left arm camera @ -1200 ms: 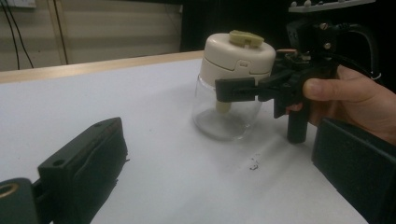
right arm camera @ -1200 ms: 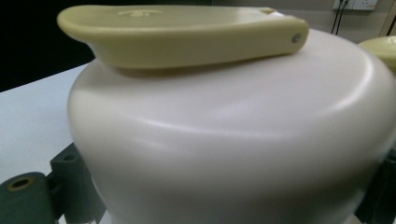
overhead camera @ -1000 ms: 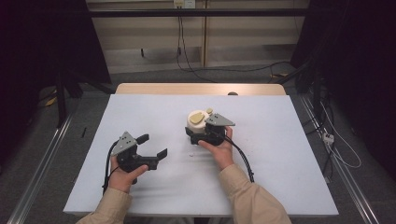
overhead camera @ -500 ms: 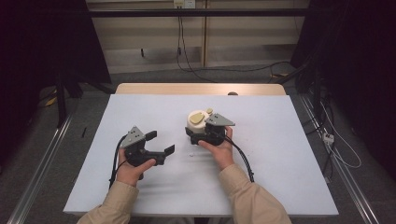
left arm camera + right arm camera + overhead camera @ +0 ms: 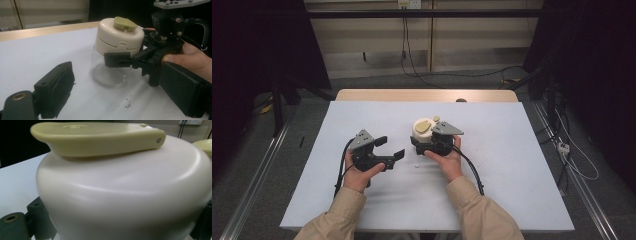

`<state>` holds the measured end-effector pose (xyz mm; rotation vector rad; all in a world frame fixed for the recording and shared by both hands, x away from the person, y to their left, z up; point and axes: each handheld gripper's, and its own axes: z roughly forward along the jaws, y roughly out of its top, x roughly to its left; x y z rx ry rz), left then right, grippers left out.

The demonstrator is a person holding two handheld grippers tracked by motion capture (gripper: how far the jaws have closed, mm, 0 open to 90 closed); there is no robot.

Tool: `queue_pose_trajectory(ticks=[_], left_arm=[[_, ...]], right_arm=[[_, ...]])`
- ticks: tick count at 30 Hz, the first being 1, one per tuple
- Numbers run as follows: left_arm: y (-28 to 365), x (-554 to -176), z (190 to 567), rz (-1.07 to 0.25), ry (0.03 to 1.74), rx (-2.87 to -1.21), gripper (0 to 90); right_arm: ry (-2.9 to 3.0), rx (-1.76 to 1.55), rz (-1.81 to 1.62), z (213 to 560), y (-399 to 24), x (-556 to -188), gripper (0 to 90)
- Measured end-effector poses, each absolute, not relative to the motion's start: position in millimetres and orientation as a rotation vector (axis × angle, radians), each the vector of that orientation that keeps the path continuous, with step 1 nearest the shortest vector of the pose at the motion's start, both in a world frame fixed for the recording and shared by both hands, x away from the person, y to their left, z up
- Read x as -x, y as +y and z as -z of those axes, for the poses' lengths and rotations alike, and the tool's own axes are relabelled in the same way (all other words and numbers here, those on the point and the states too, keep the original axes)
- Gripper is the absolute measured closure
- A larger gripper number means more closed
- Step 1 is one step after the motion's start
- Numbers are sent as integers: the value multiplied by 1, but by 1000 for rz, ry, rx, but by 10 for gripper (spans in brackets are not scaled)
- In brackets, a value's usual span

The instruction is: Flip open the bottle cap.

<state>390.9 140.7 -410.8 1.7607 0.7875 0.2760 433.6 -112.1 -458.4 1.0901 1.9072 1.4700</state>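
A jar (image 5: 424, 128) with a clear glass base (image 5: 107, 72) and a cream lid (image 5: 120, 36) topped by an olive flap (image 5: 125, 23) stands upright mid-table. My right gripper (image 5: 418, 142) is shut on its glass base, one black finger (image 5: 120, 60) pressed to the glass. The lid (image 5: 125, 195) and flap (image 5: 95, 140) loom close in the right gripper view. My left gripper (image 5: 391, 148) hovers just left of the jar, pointing at it. It is open, its jaws have just been closing a little, and nothing lies between its fingers (image 5: 56, 90).
The white table (image 5: 512, 175) has a wooden strip (image 5: 427, 95) along its far edge. A small pale speck (image 5: 416, 164) and dark crumbs (image 5: 127, 103) lie on the sheet between the hands. Cables (image 5: 472, 170) trail back from both grippers.
My left gripper has moved right, closer to the jar. The right gripper and the jar have stayed put.
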Motion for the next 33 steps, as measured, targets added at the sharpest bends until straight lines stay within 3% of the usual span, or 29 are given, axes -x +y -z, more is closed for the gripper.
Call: queue_pose_trajectory(ticks=[11, 18, 19, 33], left_arm=[[137, -400, 405, -263, 792, -1775, 247], [132, -403, 401, -255, 776, -1799, 382], [132, -404, 400, -248, 769, -1803, 452], [121, -414, 391, -210, 760, -1840, 681]], right_arm=[[1905, -1093, -1472, 458, -112, -434, 65], [1905, -1095, -1471, 458, -112, -434, 65], [1908, -1094, -1469, 458, -112, -434, 64], [1909, -1092, -1465, 458, -112, -433, 64]])
